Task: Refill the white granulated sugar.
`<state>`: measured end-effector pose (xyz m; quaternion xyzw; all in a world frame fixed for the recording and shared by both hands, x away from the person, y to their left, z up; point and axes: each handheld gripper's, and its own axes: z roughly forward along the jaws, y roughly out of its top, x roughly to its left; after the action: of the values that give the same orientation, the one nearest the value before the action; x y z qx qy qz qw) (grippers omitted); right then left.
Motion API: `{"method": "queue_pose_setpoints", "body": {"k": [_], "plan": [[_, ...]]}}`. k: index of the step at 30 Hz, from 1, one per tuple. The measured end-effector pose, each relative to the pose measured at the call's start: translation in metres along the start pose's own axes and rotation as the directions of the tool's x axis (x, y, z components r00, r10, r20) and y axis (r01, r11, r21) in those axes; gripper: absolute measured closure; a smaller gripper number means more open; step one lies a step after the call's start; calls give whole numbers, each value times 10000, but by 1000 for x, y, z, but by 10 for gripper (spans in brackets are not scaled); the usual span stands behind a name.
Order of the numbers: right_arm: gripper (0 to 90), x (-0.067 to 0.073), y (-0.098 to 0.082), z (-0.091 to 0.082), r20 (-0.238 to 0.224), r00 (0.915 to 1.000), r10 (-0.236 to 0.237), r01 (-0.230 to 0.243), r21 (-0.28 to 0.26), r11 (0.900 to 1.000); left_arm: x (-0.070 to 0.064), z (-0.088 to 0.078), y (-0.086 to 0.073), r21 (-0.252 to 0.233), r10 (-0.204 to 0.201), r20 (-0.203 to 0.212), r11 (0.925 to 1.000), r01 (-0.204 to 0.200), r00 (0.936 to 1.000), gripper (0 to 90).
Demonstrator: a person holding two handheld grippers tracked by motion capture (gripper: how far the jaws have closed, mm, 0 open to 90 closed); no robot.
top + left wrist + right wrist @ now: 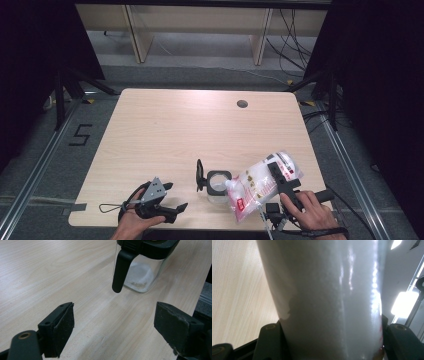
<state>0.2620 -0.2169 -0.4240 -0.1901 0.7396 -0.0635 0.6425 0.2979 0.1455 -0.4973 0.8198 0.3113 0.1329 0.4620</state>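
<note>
Pale wood tabletop (165,130) carries the work near its front edge, where the right gripper (280,179) has its jaws clamped across a plastic bag of white powder (262,184), tilted so its spout sits at the open mouth of a clear jar (218,186) with a black flip lid — pouring looks to be the step in hand. Off to the jar's left, the left gripper (113,322) rests with jaws wide apart and empty — next, I judge, the bag needs tipping further or righting without spilling.

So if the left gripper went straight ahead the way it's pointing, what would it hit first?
Probably the clear container with the black lid; its hanging black flap lies nearest the open left gripper. Depth is uncertain.
</note>
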Motion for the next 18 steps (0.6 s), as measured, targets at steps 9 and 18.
{"method": "queue_pose_setpoints", "body": {"k": [9, 18], "plan": [[419, 1, 1, 1, 11, 9999, 119, -119, -84, 9999, 0, 0, 0, -58, -77, -20, 10000, 77, 10000, 160], [420, 3, 1, 1, -126, 9995, 275, -275, -57, 9996, -1, 1, 0, -123, -264, 48, 9996, 265, 9996, 161]]}}
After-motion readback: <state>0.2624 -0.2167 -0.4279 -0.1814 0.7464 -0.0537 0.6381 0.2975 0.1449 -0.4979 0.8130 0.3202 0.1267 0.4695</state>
